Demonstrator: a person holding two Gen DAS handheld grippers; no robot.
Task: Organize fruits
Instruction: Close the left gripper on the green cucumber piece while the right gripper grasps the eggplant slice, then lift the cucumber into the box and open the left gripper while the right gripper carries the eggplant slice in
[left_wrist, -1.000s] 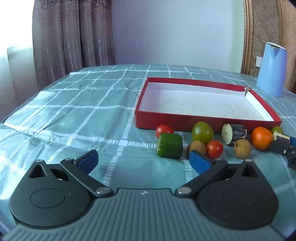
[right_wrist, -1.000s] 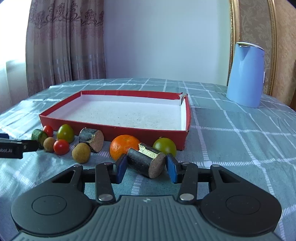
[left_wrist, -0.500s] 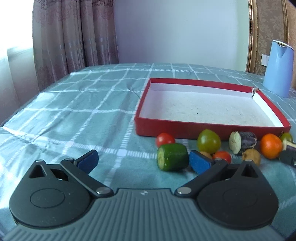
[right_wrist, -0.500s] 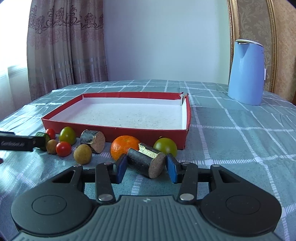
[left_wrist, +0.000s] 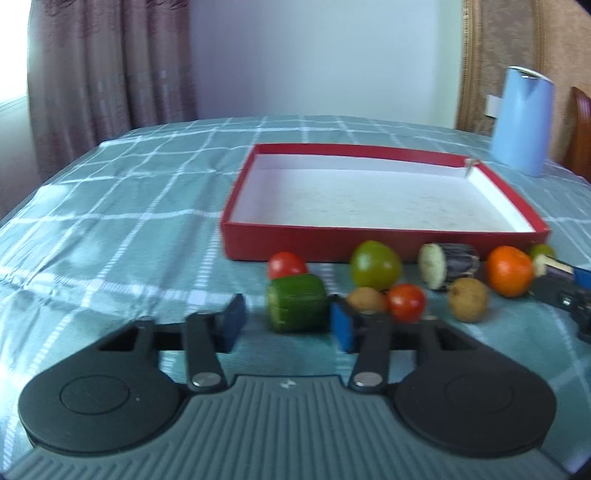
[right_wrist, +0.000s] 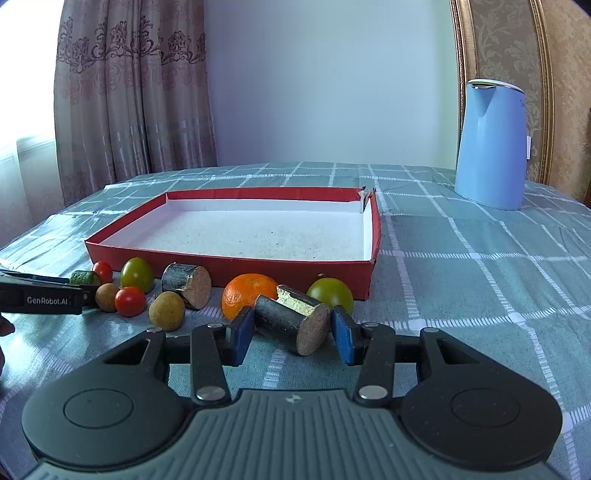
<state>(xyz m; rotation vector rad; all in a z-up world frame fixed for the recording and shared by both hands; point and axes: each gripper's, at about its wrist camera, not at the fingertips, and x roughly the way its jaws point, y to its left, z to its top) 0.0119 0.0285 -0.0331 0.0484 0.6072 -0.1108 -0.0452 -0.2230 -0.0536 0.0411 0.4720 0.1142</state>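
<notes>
Currently my left claw (left_wrist: 286, 321) straddles the short green cucumber chunk (left_wrist: 296, 302) on the tabletop, jaws apart, no grip. Looks firm, slick-skinned; I'd pinch its curved sides. Right claw (right_wrist: 291, 336) likewise apart around the dark eggplant cylinder (right_wrist: 291, 320).

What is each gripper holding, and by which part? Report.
Left gripper holds nothing, open around the cucumber piece. Right gripper flanks the eggplant piece sideways; grip cannot be told.

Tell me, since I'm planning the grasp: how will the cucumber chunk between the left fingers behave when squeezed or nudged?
The cucumber chunk lies on its curved side, so a nudge probably rolls it. Its glossy skin may slip. The left hand-held gripper brackets it, jaws open.
</notes>
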